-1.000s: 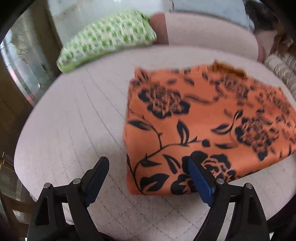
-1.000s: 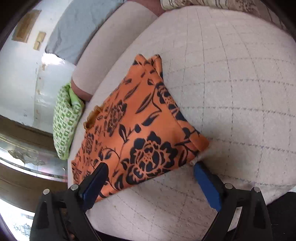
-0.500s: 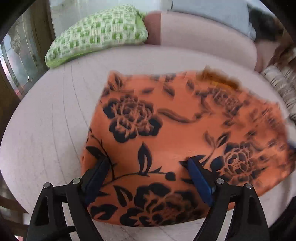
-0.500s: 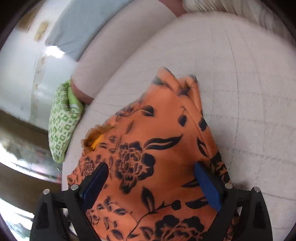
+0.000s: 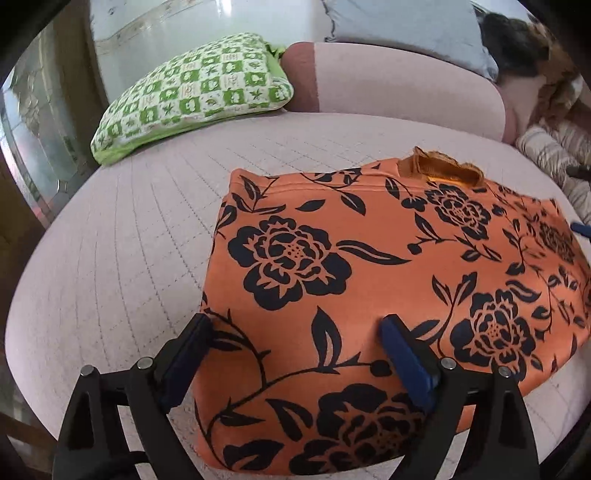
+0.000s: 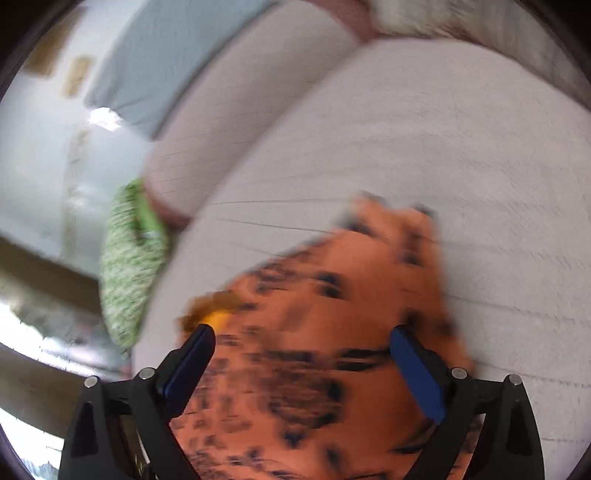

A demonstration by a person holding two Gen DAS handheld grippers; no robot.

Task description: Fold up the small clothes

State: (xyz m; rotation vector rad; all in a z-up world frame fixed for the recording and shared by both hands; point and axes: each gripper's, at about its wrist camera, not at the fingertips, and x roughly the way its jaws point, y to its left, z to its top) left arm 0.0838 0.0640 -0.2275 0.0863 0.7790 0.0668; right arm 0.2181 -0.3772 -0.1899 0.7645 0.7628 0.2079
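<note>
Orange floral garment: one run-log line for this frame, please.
garment: orange floral garment folded flat on quilted cushion | left gripper: jaws opening, over garment, no grip | right gripper: open, above garment, blurred

Green checked pillow [image 5: 192,92] at bed's [image 5: 110,240] far edge, grey-blue pillow [image 5: 406,33] behind bolster [image 5: 399,96]

One orange floral garment [image 5: 369,280], one green checked pillow [image 5: 195,92], perhaps one blue cushion [image 5: 402,26] — two grippers.
</note>
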